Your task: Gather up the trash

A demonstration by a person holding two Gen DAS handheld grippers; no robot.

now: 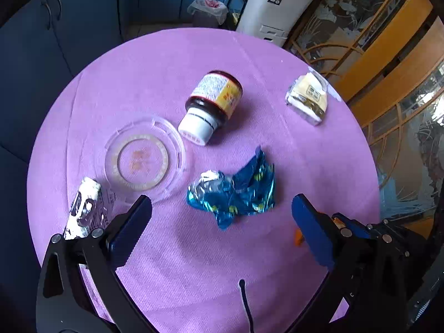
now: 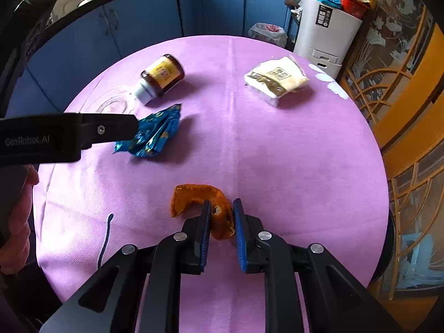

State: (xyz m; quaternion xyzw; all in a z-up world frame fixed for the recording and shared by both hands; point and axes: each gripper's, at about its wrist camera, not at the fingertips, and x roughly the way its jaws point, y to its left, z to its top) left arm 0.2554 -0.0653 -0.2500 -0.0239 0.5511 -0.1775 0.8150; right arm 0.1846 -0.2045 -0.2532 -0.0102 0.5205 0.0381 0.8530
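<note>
Your left tongs stand spread wide above the round purple surface, nothing between the blue pads, and the crumpled blue foil wrapper lies on the cloth just beyond the gap between them. Your right tongs are clamped on the orange peel, its curled end sticking out past the fingertips over the near part of the surface. Look left of the blue wrapper: a clear plastic lid lies flat, and a silver blister pack sits beside it, partly behind your left finger. Farther back a brown jar with a white cap lies on its side, cap pointing toward the lid. Off to the right, near the edge, there's a cream-coloured packet in clear wrap. Beyond the surface, a bin lined with a plastic bag stands on the floor by the blue cabinets.
</note>
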